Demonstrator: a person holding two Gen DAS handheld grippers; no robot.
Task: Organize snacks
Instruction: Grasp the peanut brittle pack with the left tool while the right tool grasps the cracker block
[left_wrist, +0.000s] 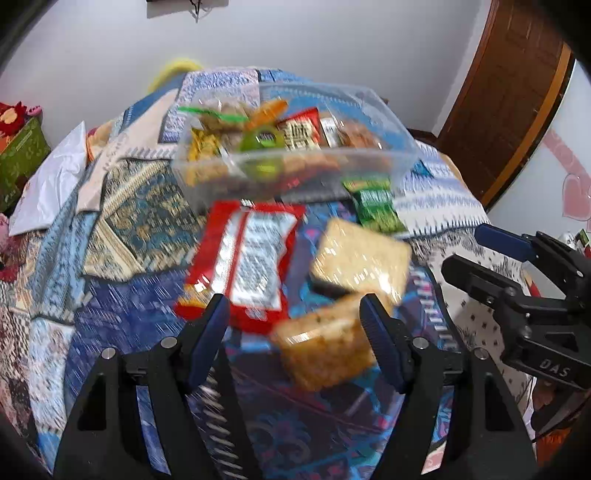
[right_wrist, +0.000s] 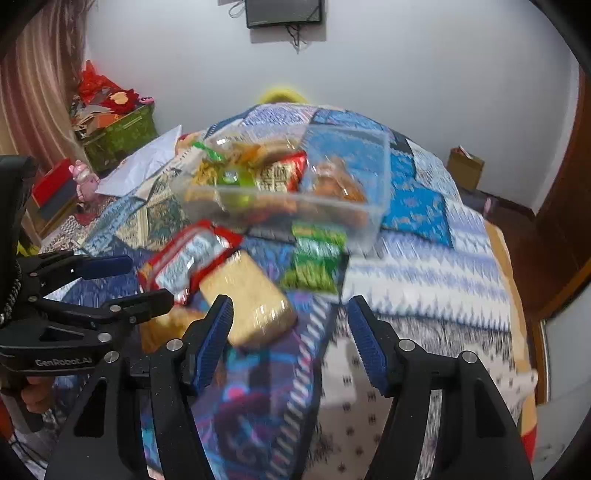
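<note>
Seen from the left wrist camera, the left gripper (left_wrist: 295, 317) points down at a bed covered by a blue patchwork quilt (left_wrist: 122, 310); its two blue-padded fingers stand apart with nothing clamped between them, and the picture is smeared with motion blur. Between and just beyond the fingertips lie two clear-wrapped golden cracker packs: one (left_wrist: 325, 350) near the right finger at about four o'clock from centre, the other (left_wrist: 364, 253) just above it at two o'clock. A red snack packet (left_wrist: 247, 258), face down with its printed label showing, lies at the centre. At twelve o'clock sits a clear plastic container (left_wrist: 295, 147) already holding several snacks, which is probably where the loose ones belong. A green snack packet (left_wrist: 378, 205) lies just in front of the container at one o'clock. The right gripper (left_wrist: 491, 254) enters at three o'clock, its fingers parted. Seen from the right wrist camera, the right gripper (right_wrist: 291, 314) also aims down at the quilt (right_wrist: 424, 280), fingers apart and empty. One cracker pack (right_wrist: 251, 299) lies just beyond its left finger at about ten o'clock, the other (right_wrist: 173, 325) partly hidden at nine o'clock behind the left gripper (right_wrist: 144, 277), whose fingers are parted too. The red packet (right_wrist: 188, 258) lies at ten o'clock, the green packet (right_wrist: 317, 264) at twelve, and the container (right_wrist: 288, 188) beyond them. Both grippers seem positioned over the loose snacks, ready to pick one.
</note>
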